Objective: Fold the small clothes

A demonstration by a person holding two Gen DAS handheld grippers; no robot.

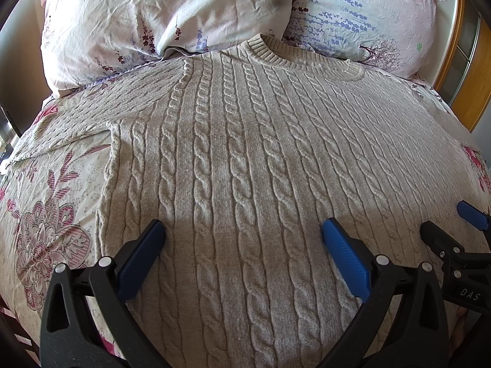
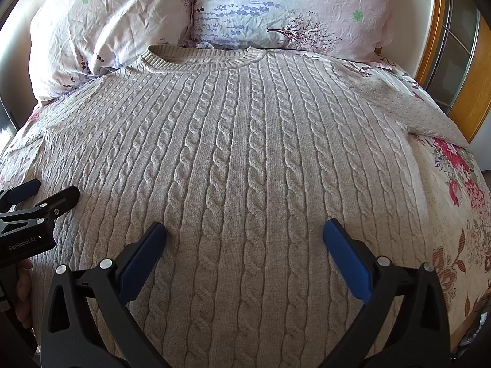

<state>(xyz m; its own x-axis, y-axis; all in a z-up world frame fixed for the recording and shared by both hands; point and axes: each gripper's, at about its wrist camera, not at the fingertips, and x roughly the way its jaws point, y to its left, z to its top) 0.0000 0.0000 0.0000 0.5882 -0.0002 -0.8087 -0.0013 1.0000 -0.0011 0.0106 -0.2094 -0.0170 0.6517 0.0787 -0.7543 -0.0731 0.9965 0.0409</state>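
Left wrist: flat cable-knit sweater (image 1: pixel 245 159).

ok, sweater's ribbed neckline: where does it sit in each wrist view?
Left wrist: the ribbed neckline is at upper centre-right, below the gap between the two pillows.
Right wrist: the neckline is at upper centre-left, again just below the pillow gap.
Shared landmark: that pillow gap; both grippers, left and right, are open over the sweater.
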